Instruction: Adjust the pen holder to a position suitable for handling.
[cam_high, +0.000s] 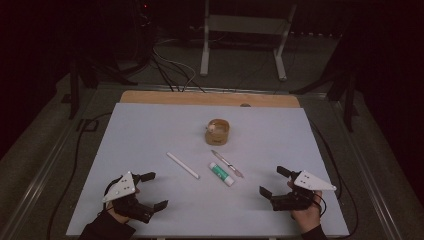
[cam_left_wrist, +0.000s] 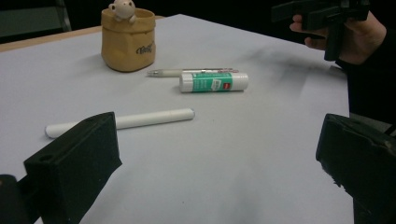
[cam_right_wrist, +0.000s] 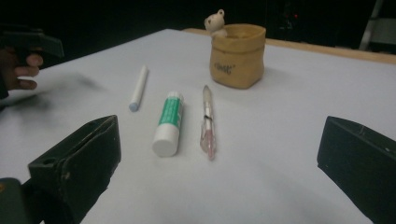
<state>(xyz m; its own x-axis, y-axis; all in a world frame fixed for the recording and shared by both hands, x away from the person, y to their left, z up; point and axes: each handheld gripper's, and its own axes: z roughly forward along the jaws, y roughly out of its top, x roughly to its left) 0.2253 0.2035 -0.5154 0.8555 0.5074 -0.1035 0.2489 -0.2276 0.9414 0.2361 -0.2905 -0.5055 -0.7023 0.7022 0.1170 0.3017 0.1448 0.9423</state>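
Two black two-jaw grippers sit in my hands at the near edge of the pale grey tabletop (cam_high: 150, 130), and both stand wide open with nothing between their jaws. My left gripper (cam_high: 151, 190) hovers low over the near left part of the table; my right gripper (cam_high: 274, 181) does the same at the near right. They are well apart, with the small items lying between and a little beyond them.

Nearest my left gripper is a slim white cylindrical pen (cam_high: 182, 165), lying flat and slanted on the table. In the left gripper view the white pen (cam_left_wrist: 140, 119) lies just past my left jaw, untouched. Beside it, toward the middle, lies a short glue stick with a white cap and a green label (cam_high: 221, 173), also on its side. Just beyond the glue stick, near it and roughly parallel to it, rests a thin translucent pinkish pen with a clip (cam_high: 227, 164).

In the right gripper view the glue stick (cam_right_wrist: 169, 122) and the pinkish pen (cam_right_wrist: 208, 123) lie side by side, apart from each other, with the white pen (cam_right_wrist: 138, 87) off to their left.

Farther back stands a small tan sack-shaped pot with a little bear figure on its rim (cam_high: 218, 131), upright, apart from the three items.
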